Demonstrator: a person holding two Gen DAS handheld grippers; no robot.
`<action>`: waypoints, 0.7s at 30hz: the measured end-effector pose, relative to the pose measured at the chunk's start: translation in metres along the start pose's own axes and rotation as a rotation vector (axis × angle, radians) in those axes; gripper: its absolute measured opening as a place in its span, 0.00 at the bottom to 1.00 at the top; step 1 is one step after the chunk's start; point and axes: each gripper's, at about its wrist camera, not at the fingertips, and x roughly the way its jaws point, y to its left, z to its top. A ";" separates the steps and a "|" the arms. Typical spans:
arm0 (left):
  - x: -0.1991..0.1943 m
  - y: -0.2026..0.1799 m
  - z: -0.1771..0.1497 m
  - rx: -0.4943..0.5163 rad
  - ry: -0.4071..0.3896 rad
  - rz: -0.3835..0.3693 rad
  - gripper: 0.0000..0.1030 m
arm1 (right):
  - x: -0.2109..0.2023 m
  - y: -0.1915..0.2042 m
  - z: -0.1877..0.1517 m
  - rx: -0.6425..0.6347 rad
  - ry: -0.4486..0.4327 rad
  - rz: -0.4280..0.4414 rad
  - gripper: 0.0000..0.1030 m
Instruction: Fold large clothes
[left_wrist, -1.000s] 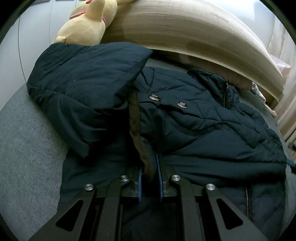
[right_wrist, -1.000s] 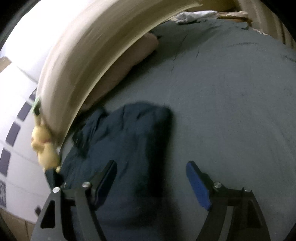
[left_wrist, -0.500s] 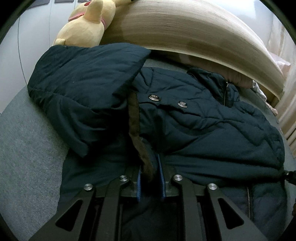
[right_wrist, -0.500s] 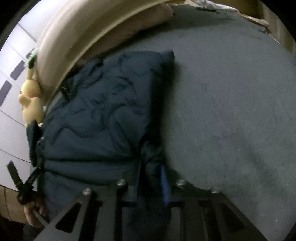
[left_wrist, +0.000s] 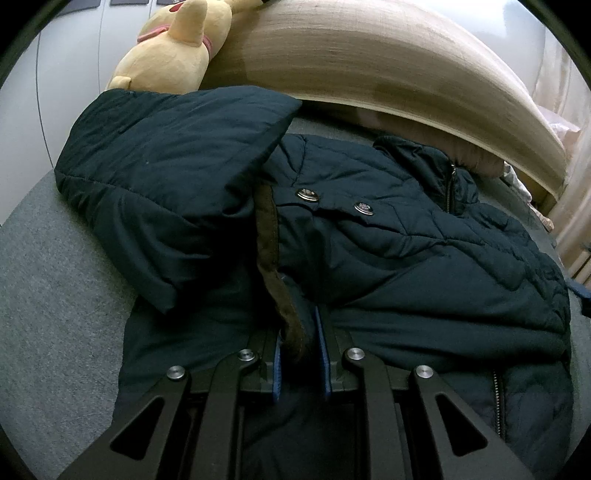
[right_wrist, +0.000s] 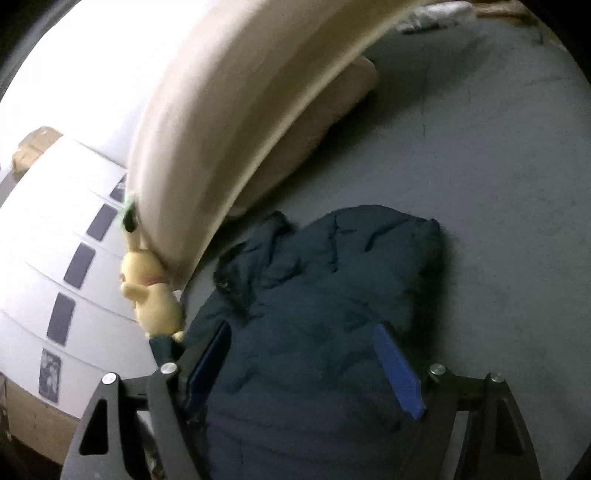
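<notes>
Left claw (left_wrist: 300, 354): jaws nearly closed, pinching the brown-trimmed edge of the dark padded jacket (left_wrist: 406, 258). Right claw (right_wrist: 303, 365): jaws just opened wide, nothing between the pads, hovering over the jacket. Jacket lies on grey bed (left_wrist: 55, 277), near headboard (left_wrist: 369, 66) and yellow plush toy (left_wrist: 173, 55).
</notes>
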 end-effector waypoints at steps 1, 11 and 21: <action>0.000 0.000 0.000 -0.001 0.000 -0.002 0.18 | 0.013 -0.009 0.003 0.022 0.012 -0.047 0.79; -0.001 0.001 0.000 0.004 -0.002 -0.003 0.19 | 0.026 0.002 0.004 0.037 -0.004 -0.069 0.79; -0.001 0.000 0.000 0.003 -0.005 -0.012 0.20 | 0.043 -0.004 -0.032 -0.001 0.117 -0.162 0.79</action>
